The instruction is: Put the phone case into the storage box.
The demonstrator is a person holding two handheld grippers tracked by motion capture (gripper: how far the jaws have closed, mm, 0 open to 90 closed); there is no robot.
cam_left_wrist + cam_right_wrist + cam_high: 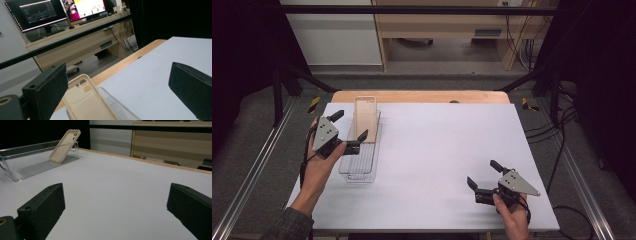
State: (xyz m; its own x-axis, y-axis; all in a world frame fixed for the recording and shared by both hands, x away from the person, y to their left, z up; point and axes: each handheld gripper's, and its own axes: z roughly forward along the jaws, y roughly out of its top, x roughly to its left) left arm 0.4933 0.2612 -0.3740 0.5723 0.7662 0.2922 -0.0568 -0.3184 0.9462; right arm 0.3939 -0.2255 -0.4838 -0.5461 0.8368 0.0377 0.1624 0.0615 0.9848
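A beige phone case [365, 116] leans against the far end wall of a clear plastic tray [360, 167] on the left part of the table. My left gripper [349, 125] hovers open just left of the tray, its jaws wide apart around nothing, close to the case. Seen from the left gripper view, the phone case [86, 100] and the tray's rim [117, 102] lie between the jaws. My right gripper [482, 174] rests open near the table's front right, far from the tray. In the right gripper view the phone case [64, 145] and tray [27, 168] stand at upper left.
A white sheet [437, 150] covers the wooden table [422, 96]. Black frame rails run along both sides. A desk with monitors [42, 12] stands beyond the table's far edge.
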